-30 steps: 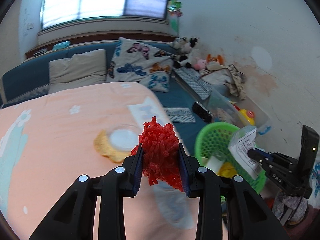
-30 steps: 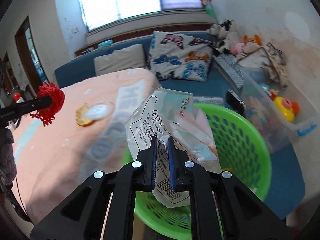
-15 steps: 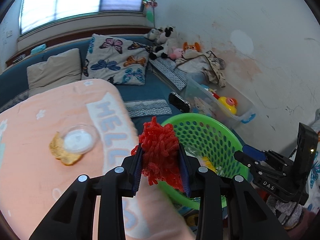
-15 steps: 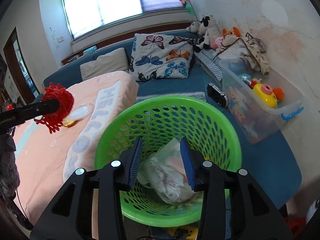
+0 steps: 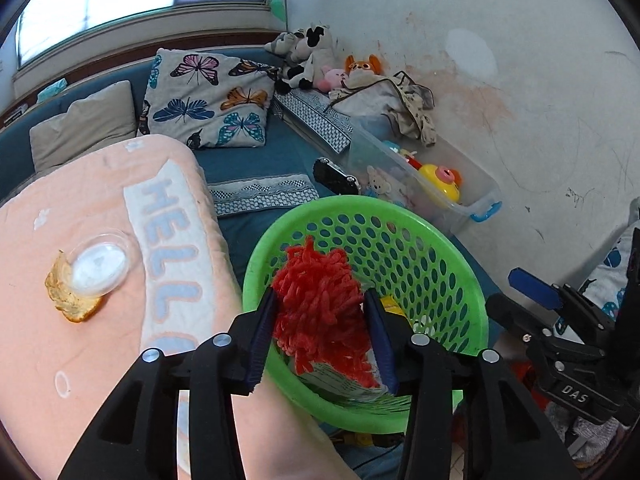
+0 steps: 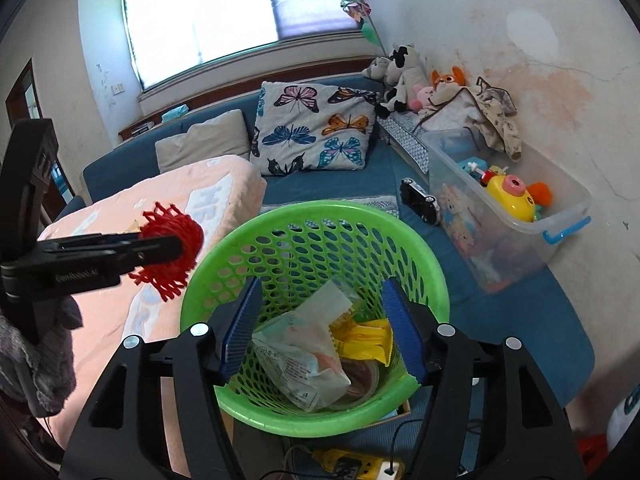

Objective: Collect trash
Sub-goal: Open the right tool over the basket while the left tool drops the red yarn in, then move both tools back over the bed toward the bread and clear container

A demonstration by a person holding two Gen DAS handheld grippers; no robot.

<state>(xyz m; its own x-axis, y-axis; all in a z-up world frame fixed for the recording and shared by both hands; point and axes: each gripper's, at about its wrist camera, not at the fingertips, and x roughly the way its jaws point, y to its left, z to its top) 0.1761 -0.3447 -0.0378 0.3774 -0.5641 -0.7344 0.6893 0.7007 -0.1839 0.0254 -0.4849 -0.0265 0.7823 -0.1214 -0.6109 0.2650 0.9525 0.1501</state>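
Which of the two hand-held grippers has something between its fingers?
The left hand-held gripper: the red mesh net sits between its fingers above the green basket. The right hand-held gripper stands open with nothing between its fingers.

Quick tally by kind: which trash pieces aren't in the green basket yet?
Red foam net: 1
Clear plastic lid: 1
Orange-yellow scrap: 1
Total: 3
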